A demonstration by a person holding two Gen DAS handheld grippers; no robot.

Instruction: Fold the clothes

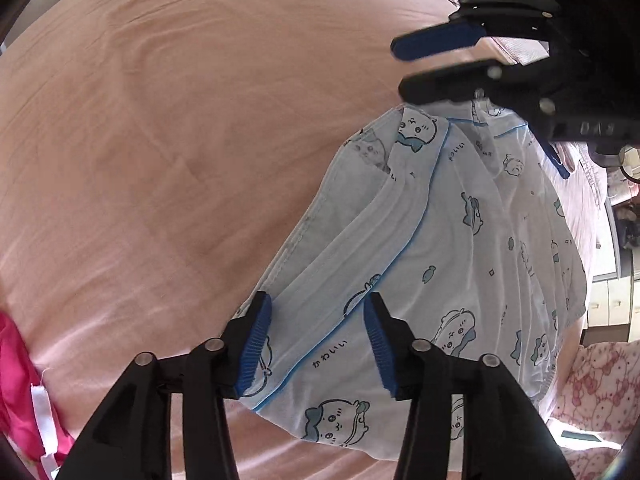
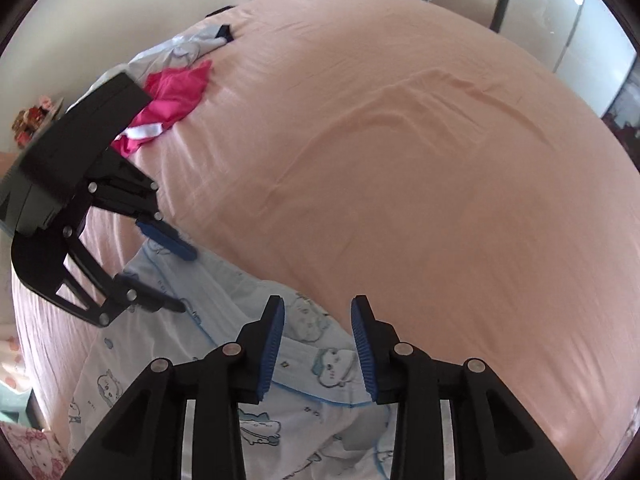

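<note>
Item 1, nearest: left gripper (image 1: 318,344), jaws parted at a middling gap, pads clear of the cloth, hovering over the near piped edge of the garment.

Item 2: right gripper (image 2: 318,354), jaws likewise parted, nothing pinched, poised above the garment's opposite end.

Item 3: pale blue printed garment (image 1: 460,248), partly folded, lying flat on the pink bedsheet (image 1: 180,140) toward one side of the bed. Long axis runs from one gripper to the other; layered piped hems face the open sheet.

Item 4, farther: magenta garment (image 2: 176,96) and a grey garment (image 2: 180,46), heaped at the sheet's far edge.

Risk, judged: the cloth is thin and slippery-looking; closing on only the top layer would peel the stacked layers apart and skew the fold.
</note>
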